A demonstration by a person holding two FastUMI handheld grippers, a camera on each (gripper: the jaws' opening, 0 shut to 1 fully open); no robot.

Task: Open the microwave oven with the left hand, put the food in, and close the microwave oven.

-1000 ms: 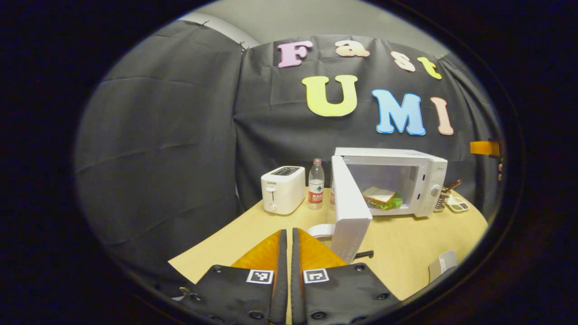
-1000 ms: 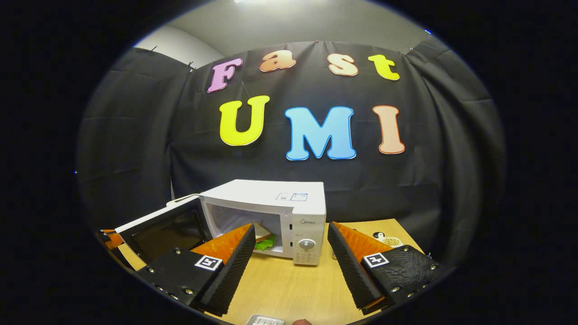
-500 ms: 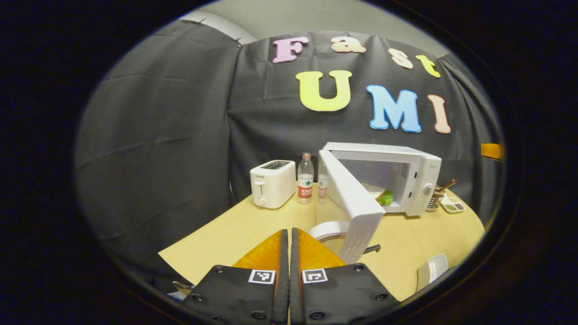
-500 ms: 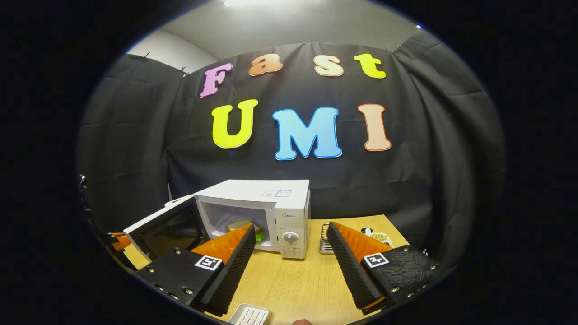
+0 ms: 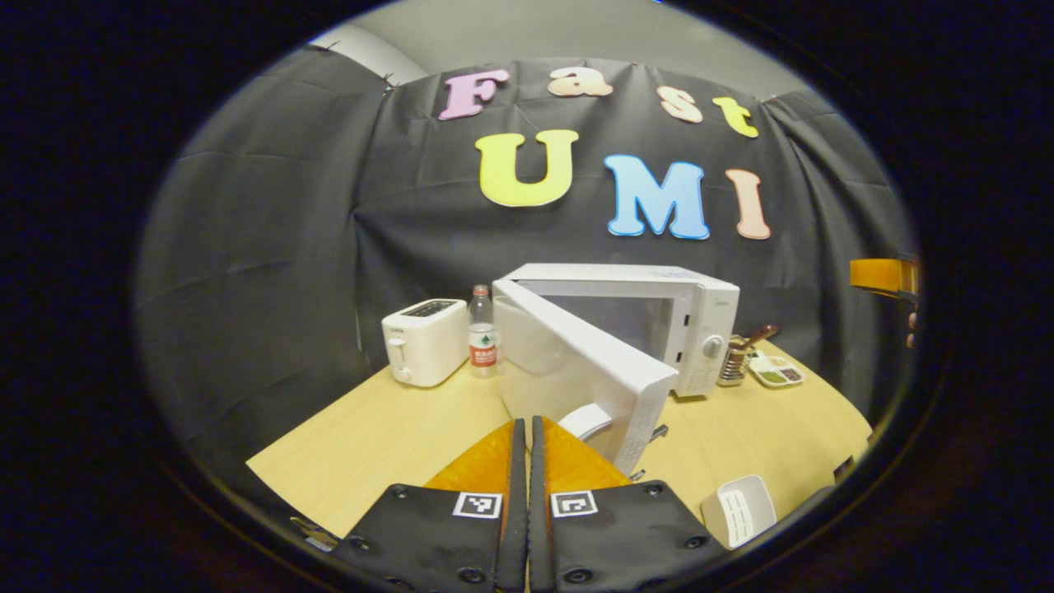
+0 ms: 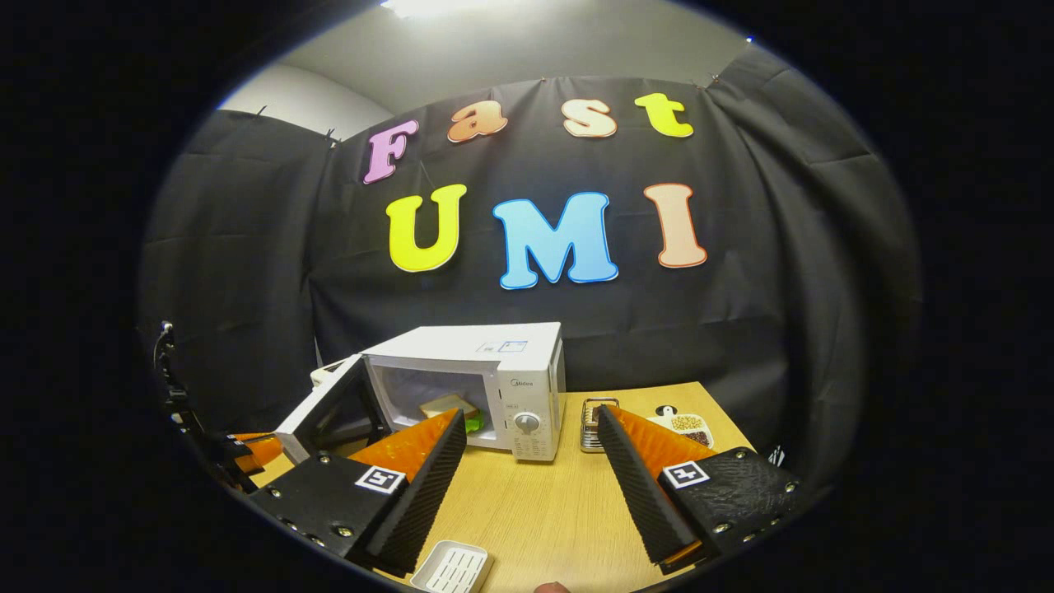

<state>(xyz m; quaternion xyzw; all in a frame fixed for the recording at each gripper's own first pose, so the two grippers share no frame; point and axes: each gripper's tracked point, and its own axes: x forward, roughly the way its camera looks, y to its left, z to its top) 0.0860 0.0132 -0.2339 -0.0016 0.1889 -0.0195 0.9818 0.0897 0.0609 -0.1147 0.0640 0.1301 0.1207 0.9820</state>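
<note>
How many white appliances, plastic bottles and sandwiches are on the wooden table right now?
White appliances: 2, the white box microwave oven with its door partly open and the white two-slot toaster.
Clear plastic bottles: 1.
Sandwiches with green lettuce: 1, inside the oven.
Total: 4.

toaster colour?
White, the toaster left of the bottle; clearest in the left gripper view.

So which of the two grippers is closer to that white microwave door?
Left. The left gripper sits right at the half-open white microwave door; the right gripper hangs back over the table, open, well short of it.
</note>
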